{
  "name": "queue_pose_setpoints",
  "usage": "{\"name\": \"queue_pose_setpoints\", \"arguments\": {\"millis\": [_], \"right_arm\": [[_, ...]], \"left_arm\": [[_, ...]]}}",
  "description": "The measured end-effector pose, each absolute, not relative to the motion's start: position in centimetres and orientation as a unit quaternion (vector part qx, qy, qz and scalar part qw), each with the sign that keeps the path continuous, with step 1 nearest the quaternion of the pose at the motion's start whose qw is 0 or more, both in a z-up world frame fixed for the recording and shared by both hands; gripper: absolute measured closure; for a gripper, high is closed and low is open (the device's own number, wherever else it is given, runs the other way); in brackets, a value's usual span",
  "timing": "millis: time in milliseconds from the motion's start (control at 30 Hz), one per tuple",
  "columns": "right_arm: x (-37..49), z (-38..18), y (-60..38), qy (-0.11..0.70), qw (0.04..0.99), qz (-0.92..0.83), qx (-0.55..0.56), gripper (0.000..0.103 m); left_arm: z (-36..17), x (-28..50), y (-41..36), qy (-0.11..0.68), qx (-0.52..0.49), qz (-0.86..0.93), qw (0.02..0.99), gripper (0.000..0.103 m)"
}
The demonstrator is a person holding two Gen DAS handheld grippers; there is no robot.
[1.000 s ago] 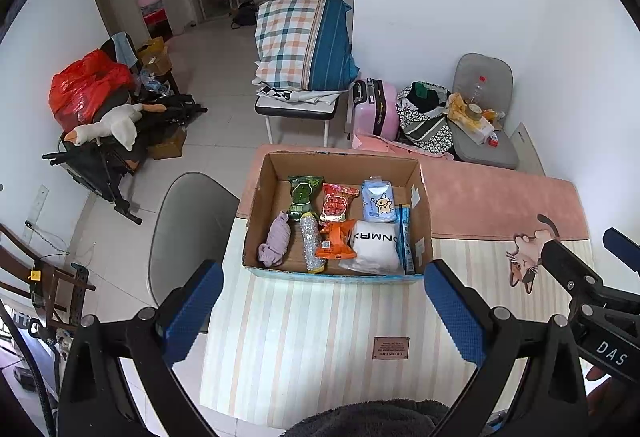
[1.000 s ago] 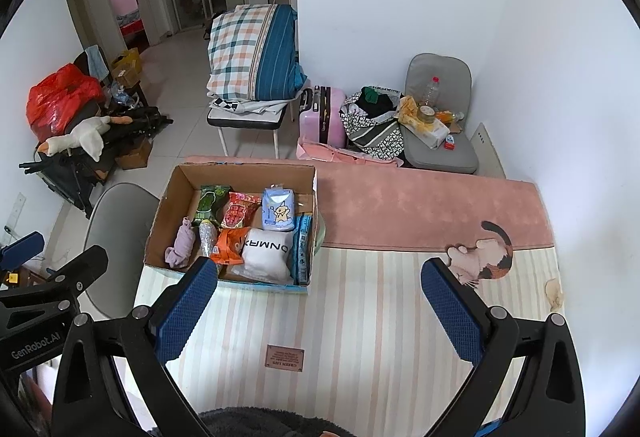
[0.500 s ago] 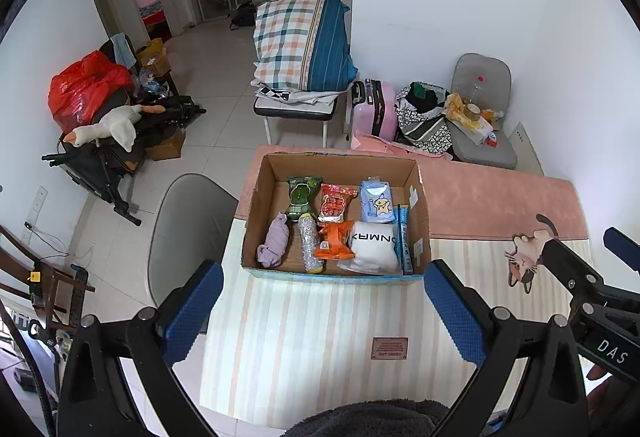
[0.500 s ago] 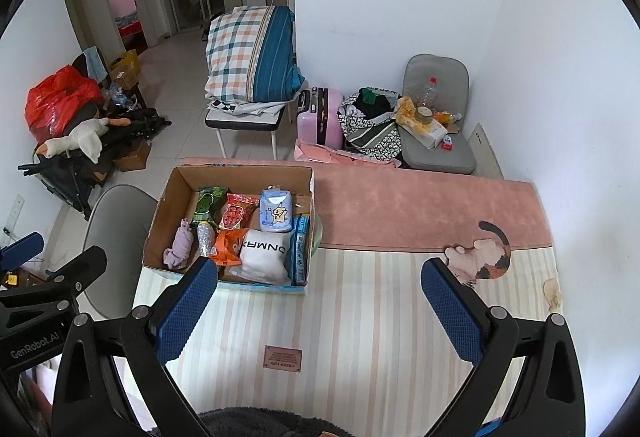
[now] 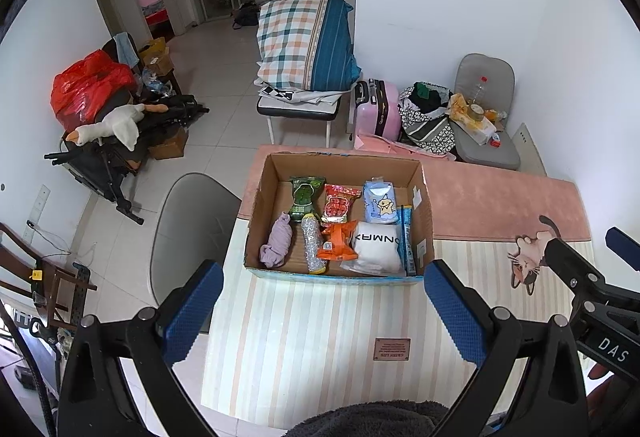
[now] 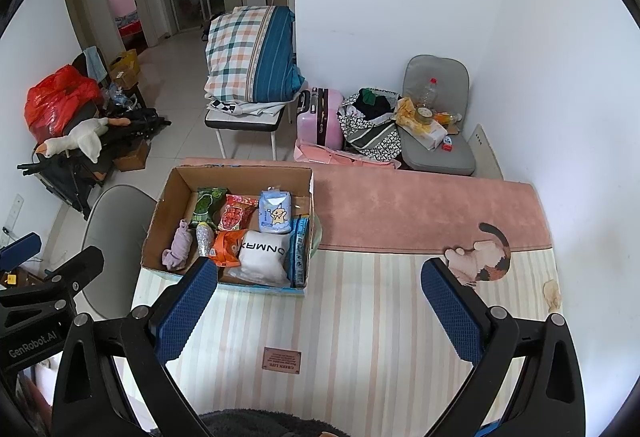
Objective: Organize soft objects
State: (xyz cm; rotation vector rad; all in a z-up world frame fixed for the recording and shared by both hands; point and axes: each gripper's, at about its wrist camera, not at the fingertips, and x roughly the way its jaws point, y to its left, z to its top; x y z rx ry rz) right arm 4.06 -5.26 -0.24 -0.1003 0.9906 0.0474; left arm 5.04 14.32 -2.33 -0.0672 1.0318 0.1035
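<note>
White walls and a pale tiled floor frame a cluttered room, with a striped mat covering the bench (image 5: 320, 337) in the foreground and a pink rug strip along its far side. Compared with a second ago, almost nothing has changed: both cameras hold nearly the same high view, and nothing in the box has shifted.

An open cardboard box (image 5: 256, 213) (image 6: 160, 213) sits on the bench at the border between stripes and pink, its long side running left to right. Everything else is placed relative to this box.

Inside it, at the near right, lies a white pillow pack (image 5: 376, 247) (image 6: 264, 257) with printed letters. Behind that is a pale blue tissue pack (image 5: 380, 201) (image 6: 274, 211). Along the right wall a thin blue packet (image 5: 407, 241) stands on edge, its long axis running front to back. At the centre are an orange snack bag (image 5: 338, 245), a red snack bag (image 5: 339, 202) behind it, and a green snack bag (image 5: 305, 195) left of that. A silvery bottle (image 5: 313, 249) lies with its long axis front to back. Near the left wall a lilac rolled cloth (image 5: 277, 244) (image 6: 178, 248) lies lengthwise, also front to back.

In front of the box, the left hand-held gripper (image 5: 320, 317) hovers with fingers spread wide, empty. To the right of the box, the right hand-held gripper (image 6: 320, 311) is likewise spread wide and empty.
</note>
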Motion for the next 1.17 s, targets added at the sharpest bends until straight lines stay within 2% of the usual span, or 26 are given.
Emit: {"name": "queue_pose_setpoints", "arguments": {"millis": [1167], "right_arm": [[4.37, -0.28, -5.23, 0.475, 0.878, 0.023, -0.049, 0.0]], "left_arm": [[-2.46, 5.48, 14.47, 0.494, -0.031, 0.048, 0.868, 0.0]]}}
